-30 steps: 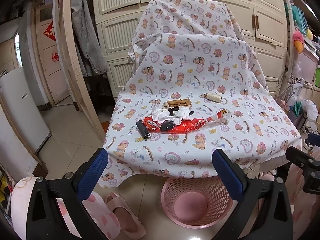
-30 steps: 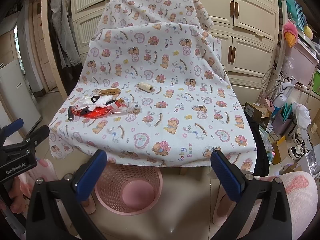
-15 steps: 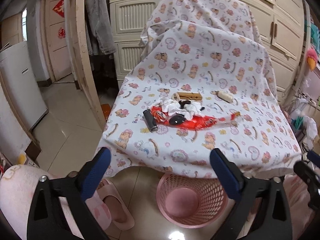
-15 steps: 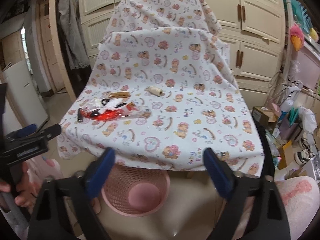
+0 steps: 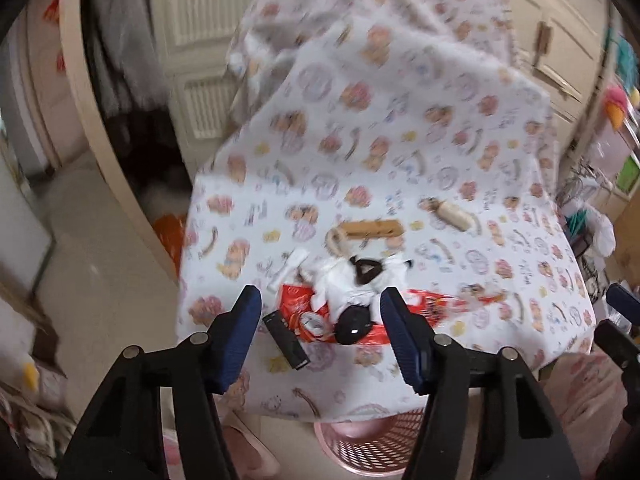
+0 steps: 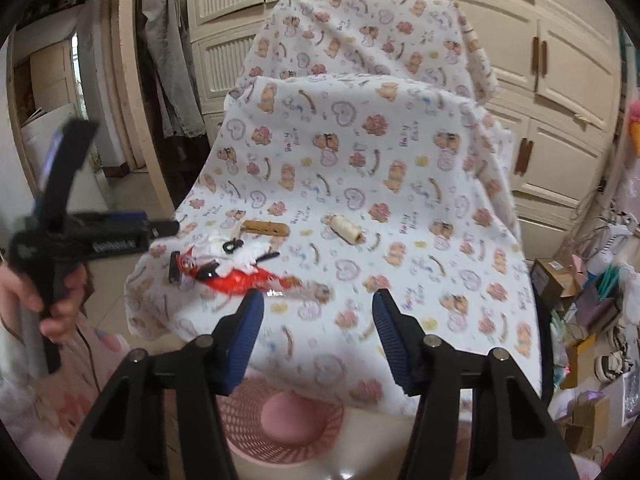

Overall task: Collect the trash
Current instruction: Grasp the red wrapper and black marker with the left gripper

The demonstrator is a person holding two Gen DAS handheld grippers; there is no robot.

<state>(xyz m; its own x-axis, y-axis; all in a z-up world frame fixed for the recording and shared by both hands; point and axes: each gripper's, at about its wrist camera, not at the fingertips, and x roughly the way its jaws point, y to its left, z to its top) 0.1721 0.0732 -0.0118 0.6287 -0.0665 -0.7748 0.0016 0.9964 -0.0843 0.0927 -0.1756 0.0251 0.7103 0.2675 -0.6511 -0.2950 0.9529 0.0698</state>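
Left gripper (image 5: 320,326): jaws part-open, just been narrowing, nothing between the pads; now much nearer the trash than a second ago, framing the pile from above, pitched steeply down.
Right gripper (image 6: 318,330): jaws part-open, likewise just been narrowing, empty; hangs over the cloth's (image 6: 400,184) near edge.
Trash: red wrapper (image 5: 360,316), white tissue (image 5: 348,280), black stick (image 5: 286,340), on the cloth's front left.
Basket (image 6: 280,420): on the floor below the edge, seemingly empty.
Status: judged an approach; nothing collected yet.
Hand (image 6: 60,304): grips the left gripper's handle.
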